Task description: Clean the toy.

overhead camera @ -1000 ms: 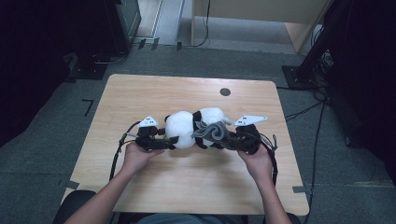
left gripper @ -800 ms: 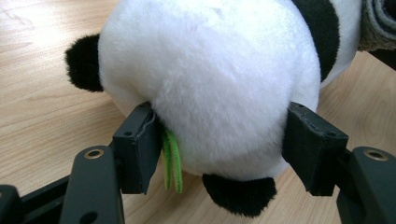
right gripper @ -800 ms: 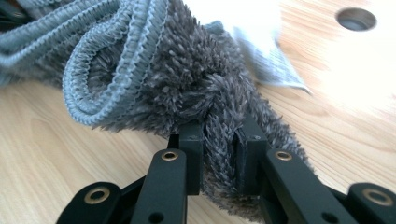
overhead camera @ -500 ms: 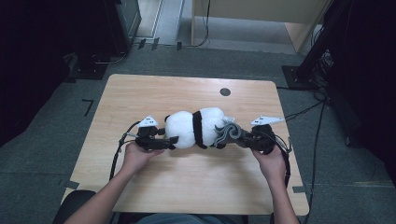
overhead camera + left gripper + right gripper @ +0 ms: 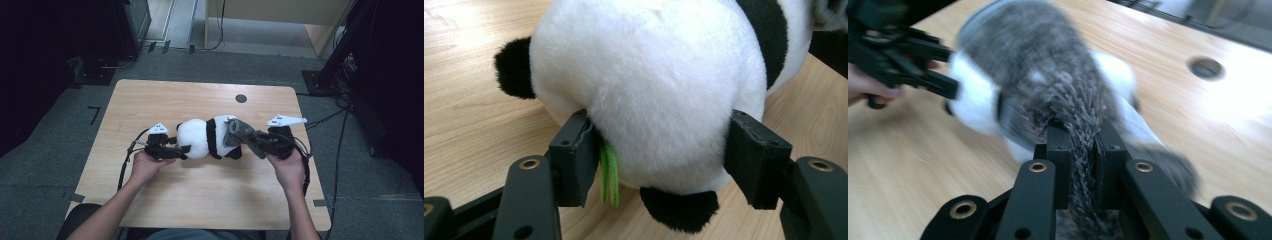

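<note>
A black-and-white panda plush point(image 5: 200, 137) lies on its side in the middle of the wooden table point(image 5: 175, 95). My left gripper point(image 5: 182, 150) is shut on its white rump point(image 5: 659, 75), a pad pressing in on each side, and a green tag point(image 5: 609, 172) hangs by the left pad. A grey knitted piece point(image 5: 239, 131) covers the panda's other end. My right gripper point(image 5: 252, 140) is shut on a fold of that knit point(image 5: 1068, 90), which stretches from the plush into the jaws. The right gripper view is blurred; it shows the left gripper point(image 5: 913, 55) beyond the plush.
A round cable hole point(image 5: 241, 98) sits in the table's far right part. Cables trail from both grippers over the table's edges. Dark floor, a black stand point(image 5: 330, 75) and furniture surround the table.
The right hand has moved right and up with the grey knit, drawing it out from the panda. The plush has stretched out lengthwise. The left hand has stayed put.
</note>
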{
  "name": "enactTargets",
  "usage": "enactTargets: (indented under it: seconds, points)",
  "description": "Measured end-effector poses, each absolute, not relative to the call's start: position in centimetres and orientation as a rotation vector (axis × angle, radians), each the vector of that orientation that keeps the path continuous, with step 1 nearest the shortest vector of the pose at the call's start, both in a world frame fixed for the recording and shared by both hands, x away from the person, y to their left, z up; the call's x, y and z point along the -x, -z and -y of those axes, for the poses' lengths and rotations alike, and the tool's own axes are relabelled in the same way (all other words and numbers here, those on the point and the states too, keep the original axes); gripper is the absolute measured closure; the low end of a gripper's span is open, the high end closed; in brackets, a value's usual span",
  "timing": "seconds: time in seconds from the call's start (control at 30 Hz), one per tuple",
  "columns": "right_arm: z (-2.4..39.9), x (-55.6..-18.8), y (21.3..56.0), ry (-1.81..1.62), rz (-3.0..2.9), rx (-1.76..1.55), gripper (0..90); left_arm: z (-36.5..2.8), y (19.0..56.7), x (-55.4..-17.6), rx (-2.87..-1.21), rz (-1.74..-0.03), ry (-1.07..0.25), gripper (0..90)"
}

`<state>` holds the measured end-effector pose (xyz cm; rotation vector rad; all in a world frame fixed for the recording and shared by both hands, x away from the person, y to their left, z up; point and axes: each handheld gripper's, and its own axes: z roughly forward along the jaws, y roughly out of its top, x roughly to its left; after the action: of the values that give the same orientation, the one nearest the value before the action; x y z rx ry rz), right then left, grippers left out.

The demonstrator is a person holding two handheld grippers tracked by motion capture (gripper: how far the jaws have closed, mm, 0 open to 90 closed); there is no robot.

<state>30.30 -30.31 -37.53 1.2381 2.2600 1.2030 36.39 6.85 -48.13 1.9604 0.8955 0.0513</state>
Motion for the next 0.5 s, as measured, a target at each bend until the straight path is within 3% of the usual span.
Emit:
enactTargets:
  seconds: [0.27, 0.5]
  points:
    - [21.8, -31.3, 37.5, -1.225, -2.457, -1.014, 82.3, -6.8, 48.0, -36.4, -1.967, -0.893, -0.051, 35.8]
    - [15.3, -32.0, 40.9, -1.171, -2.618, -0.902, 82.3, -6.9, 48.0, -36.5, -1.97, -0.892, -0.048, 36.7]
